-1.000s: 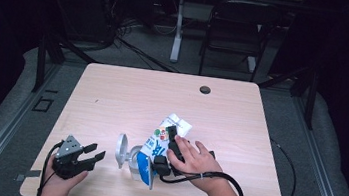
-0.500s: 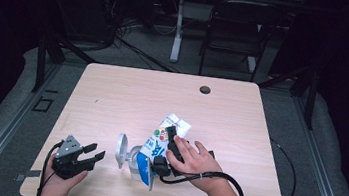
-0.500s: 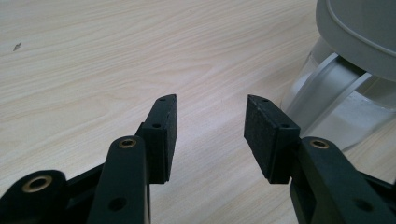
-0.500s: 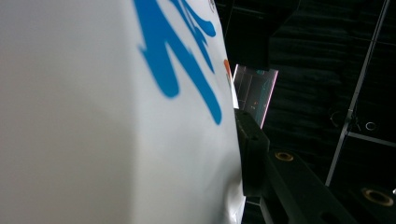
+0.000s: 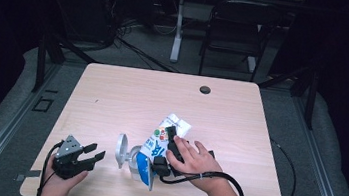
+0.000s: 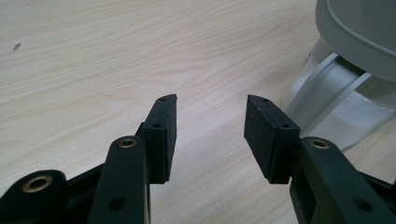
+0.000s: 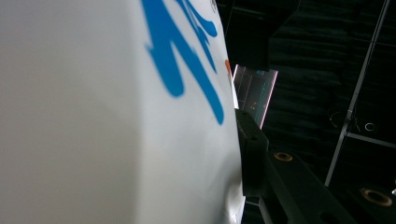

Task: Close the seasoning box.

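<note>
A white and blue carton (image 5: 155, 145) is held tilted above the front of the wooden table (image 5: 111, 100), its lower end over a clear container (image 5: 130, 162) whose grey lid (image 5: 120, 149) stands open. My right gripper (image 5: 165, 138) is shut on the carton; in the right gripper view the carton (image 7: 116, 116) presses against one black finger (image 7: 250, 149) and hides the other. My left gripper (image 5: 92, 152) rests open near the front left edge, apart from the container. In the left gripper view, its jaws (image 6: 211, 105) are spread over bare wood, with the container (image 6: 336, 107) and lid (image 6: 359, 32) to the right.
A dark round grommet (image 5: 205, 89) sits near the table's far edge. A black chair (image 5: 236, 30) and a white stand (image 5: 178, 28) are on the floor beyond. The right gripper's cable (image 5: 285, 162) loops off the table's right side.
The right hand and the carton have edged very slightly left. The left gripper has not moved.
</note>
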Demonstrator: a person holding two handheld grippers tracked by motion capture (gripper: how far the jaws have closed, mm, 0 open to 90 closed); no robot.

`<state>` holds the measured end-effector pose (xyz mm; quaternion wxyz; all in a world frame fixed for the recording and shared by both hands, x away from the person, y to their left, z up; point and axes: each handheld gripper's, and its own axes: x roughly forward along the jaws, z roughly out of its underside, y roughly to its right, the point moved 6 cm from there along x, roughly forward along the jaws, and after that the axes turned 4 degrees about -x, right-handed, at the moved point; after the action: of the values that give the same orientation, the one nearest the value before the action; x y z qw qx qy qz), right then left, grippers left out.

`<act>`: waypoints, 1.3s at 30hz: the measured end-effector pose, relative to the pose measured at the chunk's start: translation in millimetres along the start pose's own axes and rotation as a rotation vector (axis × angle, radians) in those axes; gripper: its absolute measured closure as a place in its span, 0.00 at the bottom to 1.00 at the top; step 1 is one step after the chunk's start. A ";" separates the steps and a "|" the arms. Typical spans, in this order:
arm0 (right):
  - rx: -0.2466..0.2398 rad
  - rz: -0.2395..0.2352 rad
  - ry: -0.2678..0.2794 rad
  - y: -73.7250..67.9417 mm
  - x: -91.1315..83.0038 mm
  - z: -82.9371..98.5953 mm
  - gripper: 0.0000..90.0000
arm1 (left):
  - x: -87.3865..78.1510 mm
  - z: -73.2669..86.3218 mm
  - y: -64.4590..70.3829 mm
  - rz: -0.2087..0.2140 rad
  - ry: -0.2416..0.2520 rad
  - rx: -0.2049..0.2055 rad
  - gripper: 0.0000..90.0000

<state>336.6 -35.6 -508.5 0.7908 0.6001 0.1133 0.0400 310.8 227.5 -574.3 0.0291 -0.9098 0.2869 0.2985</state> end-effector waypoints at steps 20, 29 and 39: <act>-0.019 0.001 -0.003 0.0 -1.0 -0.1 0.86 | 0.1 0.1 0.1 -0.003 -0.001 -0.003 0.61; -0.023 0.001 -0.006 0.2 -1.4 -0.7 0.86 | 0.0 0.1 -0.1 -0.003 -0.002 0.000 0.61; -0.021 0.005 0.001 -0.4 -0.9 -0.9 0.86 | -0.2 -0.1 -0.2 -0.003 -0.003 0.003 0.61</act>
<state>335.4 -35.0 -509.0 0.7969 0.5921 0.1119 0.0433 310.8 227.7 -574.1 0.0314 -0.9097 0.2859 0.2994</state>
